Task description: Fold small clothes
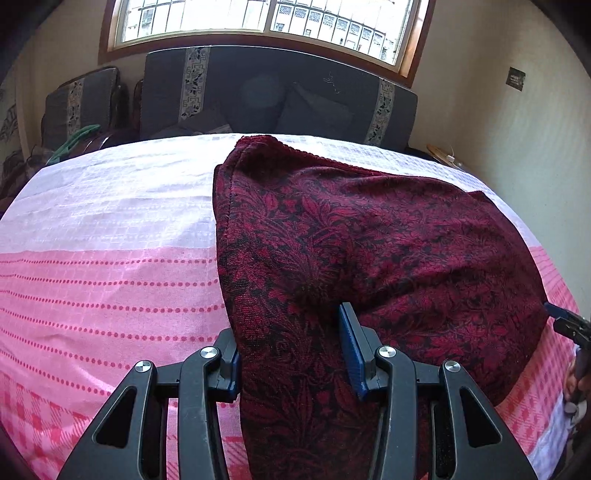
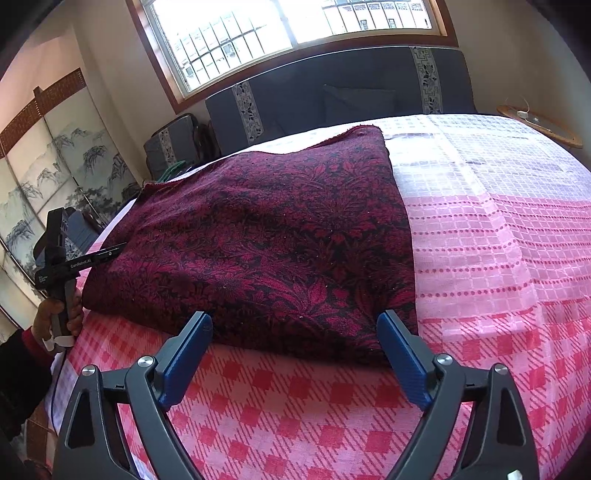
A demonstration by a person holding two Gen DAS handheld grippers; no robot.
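Pink checked bedspread (image 2: 332, 406) beneath window (image 2: 295, 26), seemingly daylit.

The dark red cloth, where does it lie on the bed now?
The dark red cloth lies folded on the pink checked bedcover, reaching toward the dark headboard. Its near edge sits before the open right claw, and the left claw grips one end.

My left gripper (image 1: 291, 354) has its left finger mostly buried behind the cloth (image 1: 369, 240), so I cannot see its pad. The cloth runs off the bottom edge there, its near hem lost. From my right wrist, the left gripper's tips (image 2: 118, 249) vanish behind the cloth's edge. My right gripper (image 1: 565, 321) is cut by the frame's right side. The hand (image 2: 55, 314) is half covered by the handle.
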